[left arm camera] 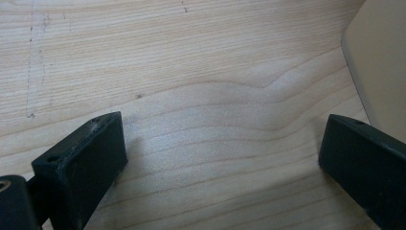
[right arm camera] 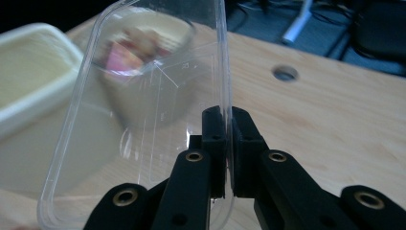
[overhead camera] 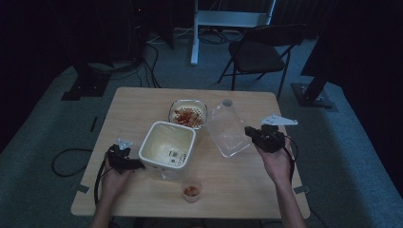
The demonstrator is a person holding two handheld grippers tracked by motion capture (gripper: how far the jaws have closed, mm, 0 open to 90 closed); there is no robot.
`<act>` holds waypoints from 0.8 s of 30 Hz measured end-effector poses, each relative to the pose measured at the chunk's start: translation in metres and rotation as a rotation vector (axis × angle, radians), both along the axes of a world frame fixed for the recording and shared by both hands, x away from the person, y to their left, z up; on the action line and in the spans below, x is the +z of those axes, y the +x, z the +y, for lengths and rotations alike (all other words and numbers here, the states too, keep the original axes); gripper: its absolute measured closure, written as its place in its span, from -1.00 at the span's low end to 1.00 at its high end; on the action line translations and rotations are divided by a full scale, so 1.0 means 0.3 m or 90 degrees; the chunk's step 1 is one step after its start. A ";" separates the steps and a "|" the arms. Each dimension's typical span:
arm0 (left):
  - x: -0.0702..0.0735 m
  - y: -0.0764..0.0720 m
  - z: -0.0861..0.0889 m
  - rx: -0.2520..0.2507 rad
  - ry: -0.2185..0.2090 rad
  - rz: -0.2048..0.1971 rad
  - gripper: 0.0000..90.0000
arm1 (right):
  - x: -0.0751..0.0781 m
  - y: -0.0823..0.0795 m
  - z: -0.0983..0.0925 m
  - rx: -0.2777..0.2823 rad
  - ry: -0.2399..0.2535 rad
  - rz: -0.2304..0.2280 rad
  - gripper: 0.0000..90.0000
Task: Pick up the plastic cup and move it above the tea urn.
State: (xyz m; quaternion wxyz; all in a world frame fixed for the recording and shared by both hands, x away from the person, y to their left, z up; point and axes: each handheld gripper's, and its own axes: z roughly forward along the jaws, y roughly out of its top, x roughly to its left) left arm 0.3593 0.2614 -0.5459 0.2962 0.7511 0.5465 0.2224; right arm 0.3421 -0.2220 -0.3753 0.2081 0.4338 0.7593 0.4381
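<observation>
In the high view, the right claw (overhead camera: 251, 133) is clenched on the edge of a clear plastic lid (overhead camera: 228, 129), which it holds tilted above the worktop (overhead camera: 247, 190), just right of a glass bowl of reddish food (overhead camera: 188, 114). The left claw (overhead camera: 138, 164) lies at the left side of a cream square container (overhead camera: 167, 148). A small cup of red food (overhead camera: 192, 190) stands in front of the container.

In the left gripper view, the left claw (left arm camera: 222, 153) is released: its jaws stand wide apart over bare wood, with the container's wall (left arm camera: 380, 62) at the right edge, just beside the right-hand jaw.

In the right gripper view, the right claw (right arm camera: 229, 129) pinches the lid's rim (right arm camera: 225, 57) between its pads. The lid stands on edge, and the bowl (right arm camera: 143, 52) and the cream container (right arm camera: 33, 72) show through it and beside it.
</observation>
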 end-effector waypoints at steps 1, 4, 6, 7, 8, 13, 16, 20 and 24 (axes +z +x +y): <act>0.001 0.000 0.000 -0.001 0.001 0.001 -0.93 | 0.017 -0.004 0.013 0.012 0.007 -0.005 0.93; 0.000 0.000 0.000 0.000 0.000 0.000 -0.93 | 0.062 -0.011 0.056 0.054 0.018 -0.011 0.93; 0.000 0.000 0.001 -0.001 0.002 -0.001 -0.93 | 0.088 -0.014 0.086 0.072 0.020 -0.017 0.93; 0.000 0.000 0.000 0.000 0.000 0.000 -0.93 | 0.088 -0.014 0.086 0.072 0.020 -0.017 0.93; 0.001 0.000 0.000 -0.001 0.000 0.001 -0.93 | 0.109 -0.016 0.114 0.095 0.029 -0.020 0.93; 0.001 0.000 0.001 -0.001 0.001 0.001 -0.93 | 0.126 -0.018 0.209 0.163 0.022 -0.015 0.92; 0.000 0.000 0.000 0.000 0.000 0.001 -0.93 | 0.122 -0.014 0.248 0.182 0.019 -0.008 0.92; 0.000 0.000 0.000 0.000 0.000 0.000 -0.93 | 0.118 -0.002 0.335 0.231 0.026 0.008 0.20; 0.000 0.000 0.000 0.000 0.000 0.000 -0.93 | 0.130 -0.005 0.351 0.252 0.045 -0.002 -0.06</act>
